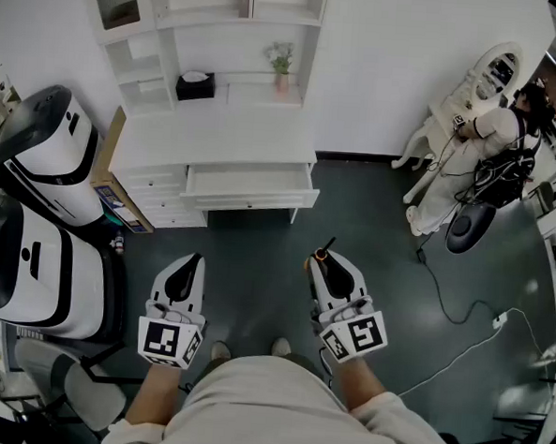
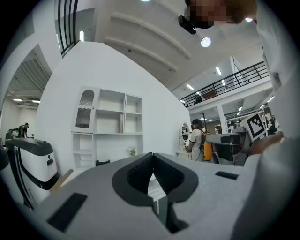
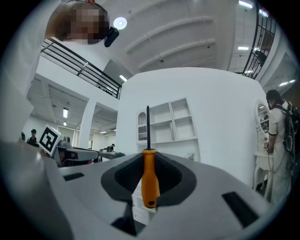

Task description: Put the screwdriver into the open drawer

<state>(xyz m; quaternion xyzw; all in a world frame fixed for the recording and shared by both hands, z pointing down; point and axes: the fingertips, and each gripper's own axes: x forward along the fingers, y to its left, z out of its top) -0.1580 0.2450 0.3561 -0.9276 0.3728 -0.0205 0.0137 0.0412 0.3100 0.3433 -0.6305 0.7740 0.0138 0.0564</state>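
Right gripper view: right claw (image 3: pixel 149 162) clamps orange screwdriver (image 3: pixel 150 183) by handle, shaft upright. Left claw (image 2: pixel 153 168) closed, empty. Open drawer (image 1: pixel 251 201) well apart, upper centre of head view. Risks: handle pivots or slips in carry; shaft catches drawer front.

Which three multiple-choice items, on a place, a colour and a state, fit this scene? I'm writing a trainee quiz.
1. Where is the open drawer?
A. in the white desk
B. on the floor
C. under the chair
2. The screwdriver has a handle that is:
A. blue
B. orange
C. green
3. The right gripper is:
A. open, empty
B. shut on the screwdriver
C. out of view
Key: 1 A, it juts out in the head view; 2 B, orange shows in the right gripper view; 3 B, its fingers clamp the handle.
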